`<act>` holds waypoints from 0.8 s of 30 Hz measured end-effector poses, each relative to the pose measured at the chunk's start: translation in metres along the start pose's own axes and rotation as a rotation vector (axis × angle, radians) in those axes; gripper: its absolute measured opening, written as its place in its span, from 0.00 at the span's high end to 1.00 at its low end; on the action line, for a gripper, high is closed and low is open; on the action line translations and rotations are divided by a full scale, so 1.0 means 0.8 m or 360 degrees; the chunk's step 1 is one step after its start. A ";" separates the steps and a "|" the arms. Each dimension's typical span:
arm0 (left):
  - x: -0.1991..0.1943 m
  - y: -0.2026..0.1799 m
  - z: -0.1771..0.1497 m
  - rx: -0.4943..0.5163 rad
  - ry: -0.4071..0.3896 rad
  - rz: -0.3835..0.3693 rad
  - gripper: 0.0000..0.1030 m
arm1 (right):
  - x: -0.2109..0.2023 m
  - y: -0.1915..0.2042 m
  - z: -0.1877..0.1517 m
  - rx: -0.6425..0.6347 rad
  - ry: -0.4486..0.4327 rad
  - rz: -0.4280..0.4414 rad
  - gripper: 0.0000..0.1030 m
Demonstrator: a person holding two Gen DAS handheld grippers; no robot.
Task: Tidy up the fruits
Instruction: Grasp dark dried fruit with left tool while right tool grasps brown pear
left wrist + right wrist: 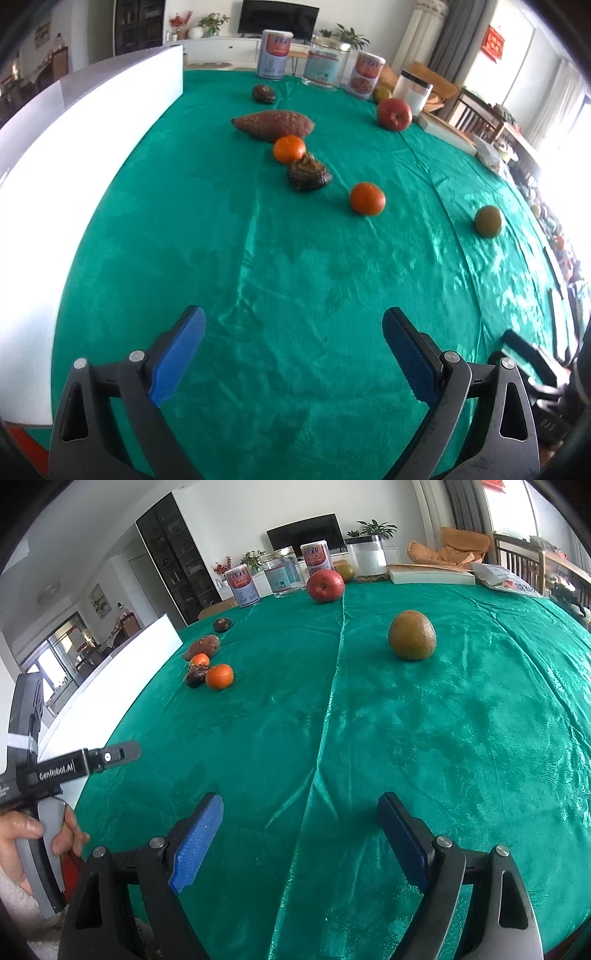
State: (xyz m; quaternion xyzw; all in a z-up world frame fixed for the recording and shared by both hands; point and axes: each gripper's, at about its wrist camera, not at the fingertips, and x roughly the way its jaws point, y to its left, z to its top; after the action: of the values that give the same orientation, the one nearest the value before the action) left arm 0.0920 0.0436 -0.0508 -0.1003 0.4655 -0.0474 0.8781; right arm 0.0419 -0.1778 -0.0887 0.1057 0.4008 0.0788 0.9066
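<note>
Two grippers hang over the near edge of the table, whose green cloth (258,258) shines and creases under the window light; the left gripper (293,350) has its blue pads spread wide with only cloth between them, and the right gripper (299,834) stands just as wide and grips nothing; a hand (33,834) at the near left corner clasps the grey handle of the left tool. Fruit is scattered across the far half; a long reddish-brown sweet potato (273,124) lies toward the far left, with a small orange tangerine (289,148) just beside it and a dark, wrinkled fruit (308,174) touching that tangerine; a second tangerine (367,198) sits a little apart, nearer the middle; a dull green-brown round fruit (412,635) rests alone toward the right side; a red apple (325,585) stands near the far edge, with another greenish fruit (345,571) behind it; one more dark fruit (263,93) lies by the far left. Along the far edge stand two printed tins (276,54), a clear glass jar (327,61) and a black-lidded jar (367,557); a white board (92,122) runs down the left edge; a book (432,576) lies at the far right.
</note>
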 end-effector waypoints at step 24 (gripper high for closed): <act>0.122 -0.014 0.148 -0.0017 0.0383 0.0099 0.14 | 0.053 -0.125 0.234 0.0308 0.0449 -0.0067 0.16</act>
State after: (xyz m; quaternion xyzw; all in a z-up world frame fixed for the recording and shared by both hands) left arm 0.2448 0.0310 -0.0624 -0.0841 0.5705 -0.0295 0.8164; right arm 0.2150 -0.2885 -0.0210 0.1720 0.5318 0.0348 0.8285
